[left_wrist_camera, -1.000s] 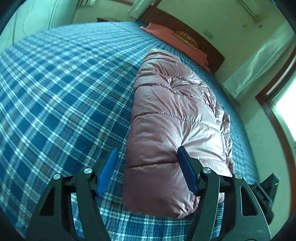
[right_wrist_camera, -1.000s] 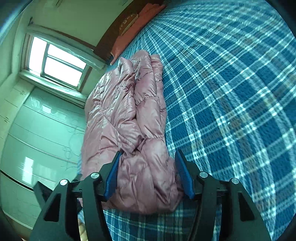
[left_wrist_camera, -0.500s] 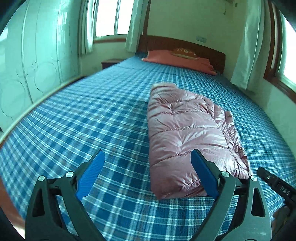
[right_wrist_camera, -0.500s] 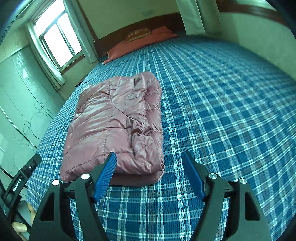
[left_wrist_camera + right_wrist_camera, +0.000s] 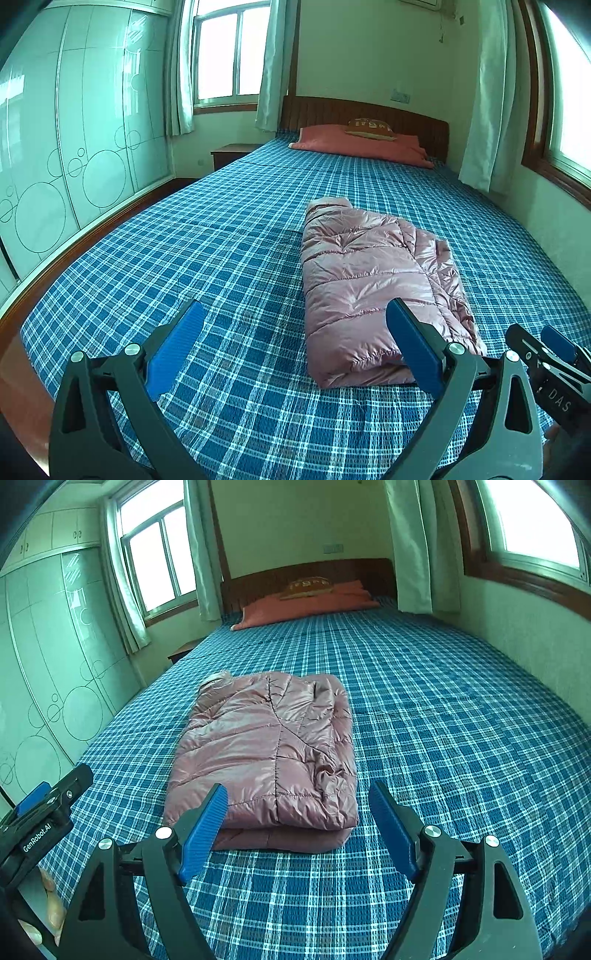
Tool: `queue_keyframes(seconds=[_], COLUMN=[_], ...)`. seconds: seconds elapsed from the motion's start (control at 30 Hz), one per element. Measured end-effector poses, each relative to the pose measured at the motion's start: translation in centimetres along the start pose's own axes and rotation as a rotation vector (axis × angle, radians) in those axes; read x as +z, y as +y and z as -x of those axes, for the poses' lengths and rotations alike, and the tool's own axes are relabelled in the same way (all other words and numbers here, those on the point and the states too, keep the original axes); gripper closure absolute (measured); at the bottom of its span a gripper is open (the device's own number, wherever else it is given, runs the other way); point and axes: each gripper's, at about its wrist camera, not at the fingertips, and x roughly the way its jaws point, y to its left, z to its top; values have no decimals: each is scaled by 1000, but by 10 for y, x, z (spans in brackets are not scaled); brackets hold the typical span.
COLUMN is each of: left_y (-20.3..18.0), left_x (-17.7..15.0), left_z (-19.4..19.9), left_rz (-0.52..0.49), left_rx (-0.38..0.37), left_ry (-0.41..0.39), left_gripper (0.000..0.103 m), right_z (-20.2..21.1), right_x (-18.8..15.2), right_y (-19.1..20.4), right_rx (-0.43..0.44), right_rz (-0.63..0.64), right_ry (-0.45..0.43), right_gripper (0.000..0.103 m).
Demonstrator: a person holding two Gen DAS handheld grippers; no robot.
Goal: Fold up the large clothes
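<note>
A pink quilted down jacket (image 5: pixel 369 280) lies folded into a long bundle on the blue plaid bedspread (image 5: pixel 203 251), lengthwise toward the headboard. My left gripper (image 5: pixel 295 306) hovers above the bed short of the bundle's near left corner. Its jaws are opening and nothing is held between the blue pads. In the right wrist view the jacket (image 5: pixel 266 746) sits just beyond my right gripper (image 5: pixel 298 788). That gripper's jaws are opening too and frame the bundle's near end without touching it.
A salmon pillow (image 5: pixel 362 146) and a dark headboard (image 5: pixel 406 118) lie at the far end. Glass wardrobe doors (image 5: pixel 74 147) run along the left, past the bed's wooden edge (image 5: pixel 14 369). A nightstand (image 5: pixel 232 153) stands in the far corner. A wall (image 5: pixel 517 627) borders the bed's right side.
Both grippers let go of the jacket's near end, opened wide, and drew back and upward. Both views rolled level. The jacket lies farther away on the bed.
</note>
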Motion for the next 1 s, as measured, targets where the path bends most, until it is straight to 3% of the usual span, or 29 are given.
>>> queue_keyframes(seconds=[1.0], left_y=[-11], left_x=[-11], left_z=[10], left_rz=[-18], left_rx=[-33], left_ry=[29], left_gripper=[4], right_z=[9], right_x=[-7], right_y=[10], right_rx=[8], right_rz=[8], right_ry=[-25], right_gripper=[25])
